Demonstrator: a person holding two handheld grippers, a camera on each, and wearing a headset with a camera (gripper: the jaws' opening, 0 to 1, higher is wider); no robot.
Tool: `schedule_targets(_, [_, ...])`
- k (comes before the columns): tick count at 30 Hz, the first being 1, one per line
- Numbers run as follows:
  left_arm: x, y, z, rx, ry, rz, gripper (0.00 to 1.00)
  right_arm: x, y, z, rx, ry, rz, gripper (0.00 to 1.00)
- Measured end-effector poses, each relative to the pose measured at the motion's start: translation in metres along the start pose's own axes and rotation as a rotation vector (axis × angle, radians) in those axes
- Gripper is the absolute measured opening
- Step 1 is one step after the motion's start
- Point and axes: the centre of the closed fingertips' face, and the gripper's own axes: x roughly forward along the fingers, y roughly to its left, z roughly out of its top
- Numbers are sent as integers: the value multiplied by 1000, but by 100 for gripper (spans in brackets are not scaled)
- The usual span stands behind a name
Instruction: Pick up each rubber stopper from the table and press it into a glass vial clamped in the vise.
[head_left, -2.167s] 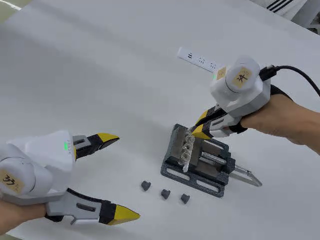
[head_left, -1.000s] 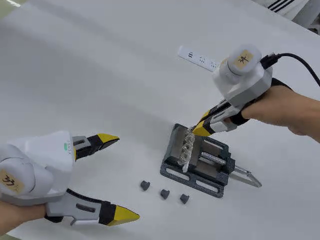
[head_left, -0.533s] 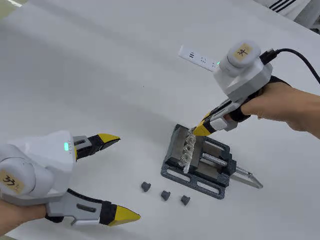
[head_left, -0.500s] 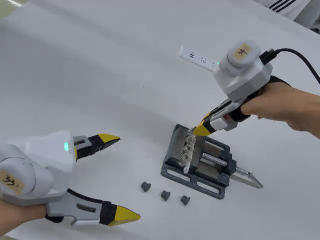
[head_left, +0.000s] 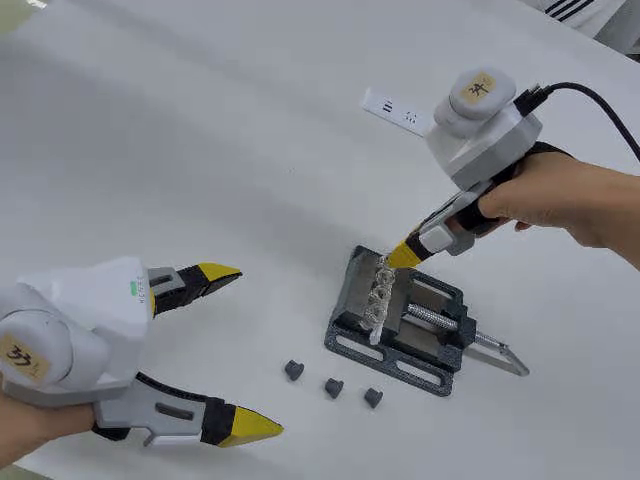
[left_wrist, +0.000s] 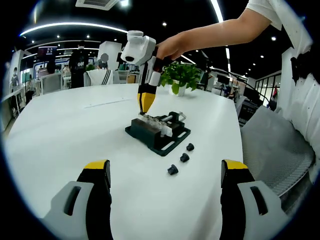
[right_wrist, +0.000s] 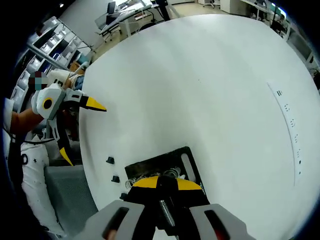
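vise (head_left: 405, 330): seen right of centre on the white table (head_left: 200, 150), with a row of glass vials (head_left: 380, 295) clamped in it.
rubber stoppers (head_left: 333, 387): three are laid in a row at lower centre, just beside the vise, apart from one another.
right gripper (head_left: 405, 255): held at upper right, jaws drawn together, yellow tip set at the upper end of the vial row.
left gripper (head_left: 252, 350): held at lower left, jaws spread wide, well apart from the vise.
power strip (head_left: 395, 110): laid at upper right.

Open desk (head_left: 200, 150) ahead of my left hand-held gripper (head_left: 255, 350)
Bare desk runs to the three stoppers (head_left: 333, 387); my right hand-held gripper (head_left: 403, 257) crowds the vise's (head_left: 440, 300) far end.
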Motion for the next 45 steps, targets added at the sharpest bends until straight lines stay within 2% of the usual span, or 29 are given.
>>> schedule_targets(2, [1,-1,0,0,-1,-1,90,0,3,-2,-31,-7,-5,6])
schedule_targets(5, [1,-2,-1,-3,0,-4,90,-1,0,0,-59,-12,-13,7])
schedule_targets(8, [2,-3,-2,-5,2,-5,90,0,5,-2,-72,-15,-20,8])
schedule_targets(13, [2,-2,-2,-8,-1,-4,90,-1,2,-2,-97,-9,-30,10])
schedule_targets(30, [5,-4,-1,-8,-2,-13,90,-5,4,-1,-118,-27,-38,5])
schedule_targets(38, [5,-3,2,-1,-7,-14,90,-6,7,-1,-117,-27,-27,4])
schedule_targets(45, [6,-3,8,12,-13,-16,88,-13,13,-1,-129,-52,-27,4])
